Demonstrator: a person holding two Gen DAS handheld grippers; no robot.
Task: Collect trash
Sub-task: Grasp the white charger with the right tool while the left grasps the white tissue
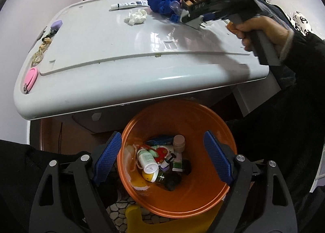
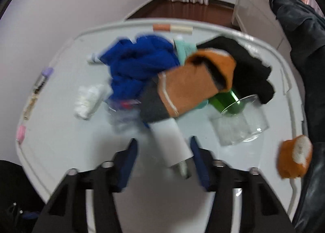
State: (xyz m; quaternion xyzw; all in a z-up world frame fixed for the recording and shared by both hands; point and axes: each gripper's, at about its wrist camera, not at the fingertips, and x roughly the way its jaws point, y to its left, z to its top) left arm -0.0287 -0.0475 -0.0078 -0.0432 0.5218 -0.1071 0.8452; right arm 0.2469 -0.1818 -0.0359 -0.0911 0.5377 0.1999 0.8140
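Left hand-held gripper (image 1: 162,159) hangs wide apart, empty, right over the bin (image 1: 213,198), already holding bottles. Right hand-held gripper (image 2: 164,159) looks part-closed, white tube (image 2: 172,141) between its jaws; can't tell if gripped. Tissue (image 1: 135,16) and clutter ahead remain on the worktop (image 1: 121,46).

The worktop (image 1: 126,50) is smooth, glossy white plastic that mirrors the light. The orange bin (image 1: 203,198) looks like shiny plastic too. The blue cloth (image 2: 138,64) is soft and matt, the tissue (image 1: 136,16) crumpled paper, the glass (image 2: 239,123) clear. The left claw (image 1: 162,159) has rough, gridded blue pads (image 1: 217,157) on matt black arms.
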